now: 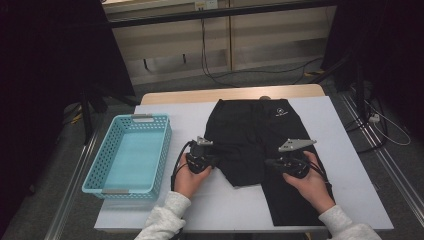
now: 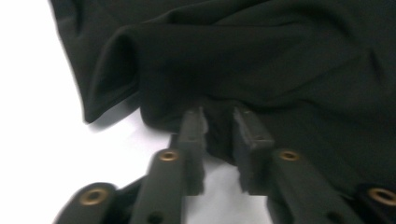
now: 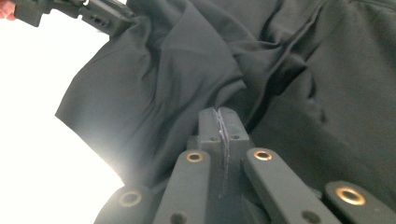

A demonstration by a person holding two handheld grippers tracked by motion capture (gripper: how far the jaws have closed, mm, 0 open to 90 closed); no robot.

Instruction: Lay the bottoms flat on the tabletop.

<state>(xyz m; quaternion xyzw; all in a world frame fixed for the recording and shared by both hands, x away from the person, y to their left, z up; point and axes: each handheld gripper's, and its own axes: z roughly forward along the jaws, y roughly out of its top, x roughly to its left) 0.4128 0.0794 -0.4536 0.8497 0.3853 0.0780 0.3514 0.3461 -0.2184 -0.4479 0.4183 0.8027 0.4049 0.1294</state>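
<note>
Black fabric, a pair of shorts or similar garment (image 1: 250, 137), lies spread over the middle of the white table (image 1: 350, 170), with its waistband at the far edge and one leg running toward the near right corner. A small white logo (image 1: 281, 112) sits on the far right part of the cloth.

At the garment's left edge, the left gripper (image 1: 210, 159) is held in the person's left hand (image 1: 187, 180). In the left gripper view its jaws stand a narrow gap apart at the hem, with a fold of the dark cloth between the tips; whether the pads actually press on it cannot be told from the pictures.

On the right side of the garment, the right gripper (image 1: 270, 162) is held in the right hand (image 1: 312, 185). In the right gripper view its jaws are pressed fully together, and a thin edge of the fabric (image 3: 224, 56) appears pinched in the seam between them. The left gripper (image 3: 70, 11) also shows at the far left of that view, at the cloth's border.

A light blue plastic basket (image 1: 95, 175) stands on the left part of the table, apart from the garment.
</note>
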